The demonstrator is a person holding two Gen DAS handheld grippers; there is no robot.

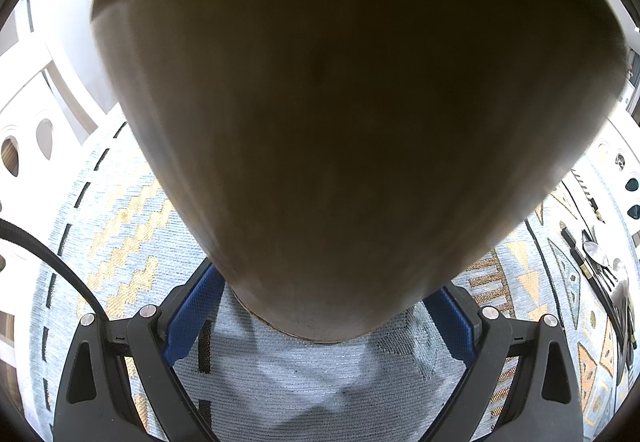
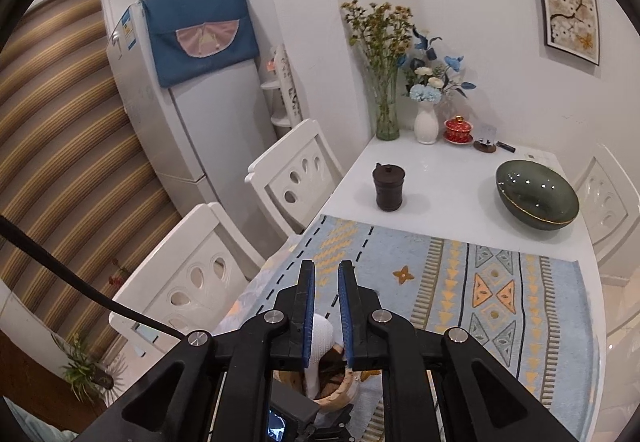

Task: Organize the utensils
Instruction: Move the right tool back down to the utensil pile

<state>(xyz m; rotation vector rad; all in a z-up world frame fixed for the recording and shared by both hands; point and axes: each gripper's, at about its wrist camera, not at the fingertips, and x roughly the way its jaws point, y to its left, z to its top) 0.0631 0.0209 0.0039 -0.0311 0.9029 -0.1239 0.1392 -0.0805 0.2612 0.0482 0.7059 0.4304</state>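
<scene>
A big brown wooden utensil holder [image 1: 340,102] fills the left wrist view and stands on the patterned blue placemat [image 1: 280,374]. My left gripper [image 1: 324,306] is shut on its lower part, a blue pad [image 1: 196,306] against each side. In the right wrist view the same holder [image 2: 334,392] shows low down with a white utensil [image 2: 322,338] standing in it. My right gripper [image 2: 327,267] hovers above it, open by a narrow gap with nothing between the pads. A metal spoon [image 1: 596,252] and black chopsticks [image 1: 576,250] lie at the mat's right edge.
Farther back on the white table [image 2: 452,178] are a dark lidded cup [image 2: 388,186], a green bowl [image 2: 538,194], two flower vases [image 2: 426,122] and a red lidded cup [image 2: 458,130]. White chairs [image 2: 192,274] line the table's left side. A fridge [image 2: 192,102] stands behind them.
</scene>
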